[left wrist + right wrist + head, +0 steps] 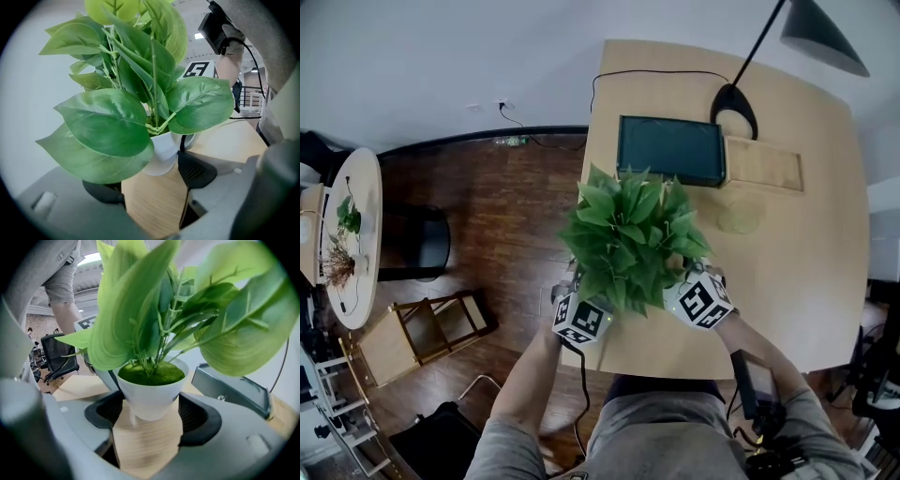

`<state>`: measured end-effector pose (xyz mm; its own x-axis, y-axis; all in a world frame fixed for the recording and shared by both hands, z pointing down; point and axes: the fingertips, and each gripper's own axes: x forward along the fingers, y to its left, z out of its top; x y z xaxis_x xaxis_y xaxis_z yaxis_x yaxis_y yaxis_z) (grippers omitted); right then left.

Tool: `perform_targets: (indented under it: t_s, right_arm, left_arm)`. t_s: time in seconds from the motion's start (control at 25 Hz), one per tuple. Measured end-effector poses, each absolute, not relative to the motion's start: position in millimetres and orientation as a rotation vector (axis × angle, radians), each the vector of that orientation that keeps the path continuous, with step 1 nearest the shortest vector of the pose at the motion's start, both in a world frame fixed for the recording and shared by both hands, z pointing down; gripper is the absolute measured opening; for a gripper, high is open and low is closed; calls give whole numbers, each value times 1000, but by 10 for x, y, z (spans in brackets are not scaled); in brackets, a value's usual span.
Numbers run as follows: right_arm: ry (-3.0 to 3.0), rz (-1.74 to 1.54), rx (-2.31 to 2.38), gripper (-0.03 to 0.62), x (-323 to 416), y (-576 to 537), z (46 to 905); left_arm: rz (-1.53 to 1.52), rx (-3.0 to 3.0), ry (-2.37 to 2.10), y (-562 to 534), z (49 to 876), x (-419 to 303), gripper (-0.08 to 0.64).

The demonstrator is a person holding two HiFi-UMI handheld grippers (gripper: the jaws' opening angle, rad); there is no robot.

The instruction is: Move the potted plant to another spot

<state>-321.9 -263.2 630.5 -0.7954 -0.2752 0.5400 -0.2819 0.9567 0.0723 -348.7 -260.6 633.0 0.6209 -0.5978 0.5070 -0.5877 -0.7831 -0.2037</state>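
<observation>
The potted plant [633,234] has broad green leaves and a small white pot [152,397]. It is over the front left part of the wooden table [787,281], close to the left edge. My left gripper [586,305] comes at it from the left and my right gripper [694,291] from the right. In the right gripper view the pot sits between both black pads [199,418], which press its sides. In the left gripper view the pot [164,150] touches the right pad [197,168]; a leaf hides the left one. Whether the pot's base rests on the table is unclear.
A dark screen [670,150] lies flat behind the plant, with a tan pad [764,164] and a black lamp base [736,108] beside it. A pale round mark [741,216] shows on the table. Left of the table are wooden floor, a black chair [412,239] and a wooden frame [431,328].
</observation>
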Motion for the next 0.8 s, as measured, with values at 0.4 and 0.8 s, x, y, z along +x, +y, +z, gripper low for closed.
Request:
perform_targets:
  t_s: [0.4, 0.8]
  right_arm:
    - [-2498, -17, 591, 379, -2782, -2356, 5785]
    - [-2476, -39, 786, 377, -2092, -2157, 5326]
  left_arm:
    - [-797, -2827, 838, -2372, 5818, -3059, 345]
    - [-726, -2799, 636, -2220, 5357, -2365, 345]
